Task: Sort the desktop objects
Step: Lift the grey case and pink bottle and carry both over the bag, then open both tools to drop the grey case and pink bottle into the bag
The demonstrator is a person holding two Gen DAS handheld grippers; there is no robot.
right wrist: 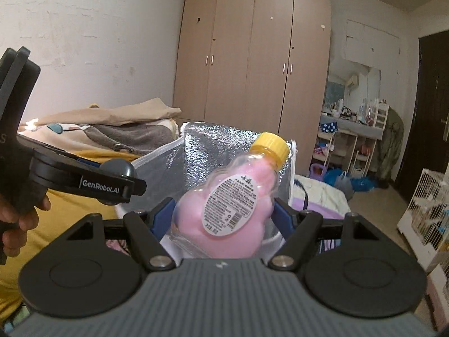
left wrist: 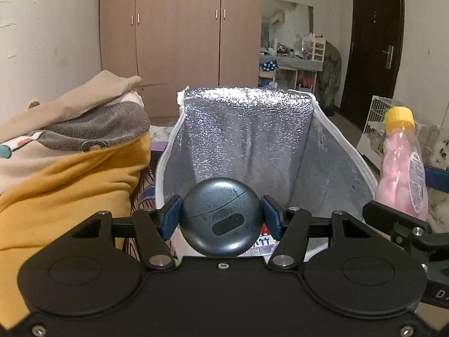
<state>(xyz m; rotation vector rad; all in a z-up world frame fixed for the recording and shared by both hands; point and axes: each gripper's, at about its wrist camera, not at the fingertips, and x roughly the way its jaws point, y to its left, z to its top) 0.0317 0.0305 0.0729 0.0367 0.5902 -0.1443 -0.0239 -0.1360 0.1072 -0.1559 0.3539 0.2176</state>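
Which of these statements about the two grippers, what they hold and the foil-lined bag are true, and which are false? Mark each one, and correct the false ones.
1. The left gripper holds a round dark case between its fingers. True.
2. The bottle in the right gripper has a red cap. False: its cap is yellow.
3. The bottle holds pink contents and bears an oval white label. True.
4. The silver foil-lined bag is zipped shut. False: its top stands open, showing the foil lining.
5. The wardrobe doors stand wide open. False: all of them are closed.
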